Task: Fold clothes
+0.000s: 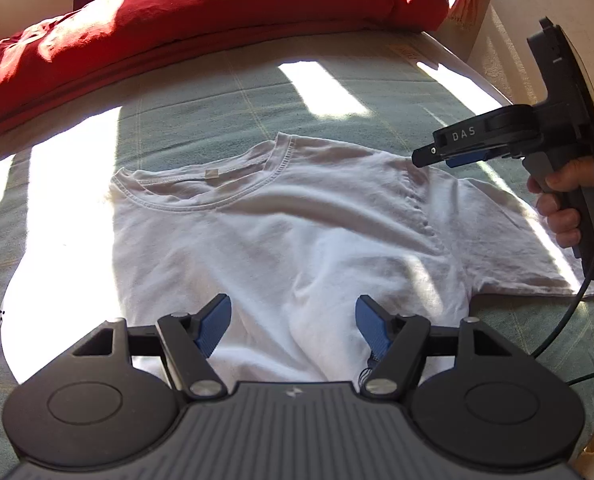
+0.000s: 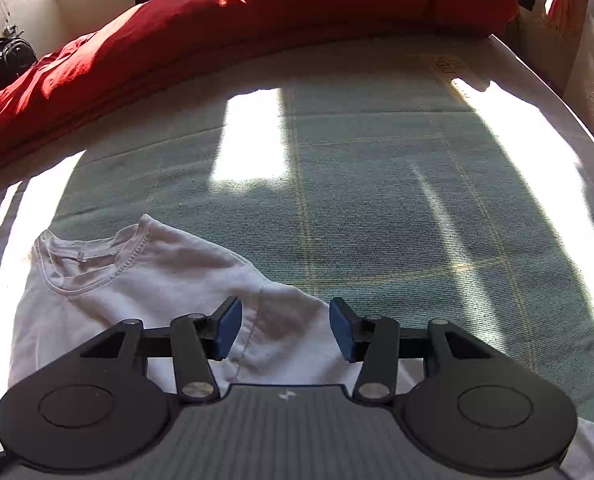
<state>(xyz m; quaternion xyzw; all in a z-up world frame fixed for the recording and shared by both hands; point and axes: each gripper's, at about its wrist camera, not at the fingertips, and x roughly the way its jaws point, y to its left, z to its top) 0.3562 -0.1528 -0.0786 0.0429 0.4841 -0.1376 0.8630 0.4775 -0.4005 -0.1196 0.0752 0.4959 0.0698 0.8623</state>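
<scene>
A white T-shirt (image 1: pixel 281 232) lies spread flat on a green checked bedcover (image 1: pixel 225 104), collar away from me. My left gripper (image 1: pixel 293 322) hovers open over the shirt's chest, its blue pads wide apart with nothing between them. In the right wrist view, the right gripper (image 2: pixel 286 330) is open above the T-shirt (image 2: pixel 145 280) at its right shoulder and sleeve seam. The left wrist view also shows the right gripper (image 1: pixel 429 156) from the side, held by a hand (image 1: pixel 561 204) over the right sleeve.
A red duvet (image 1: pixel 201 12) is heaped along the far side of the bed. Bright sunlight patches cross the bedcover (image 2: pixel 377 184). A black cable (image 1: pixel 577 300) hangs from the right gripper. A dark bag (image 2: pixel 11 60) sits by the wall at far left.
</scene>
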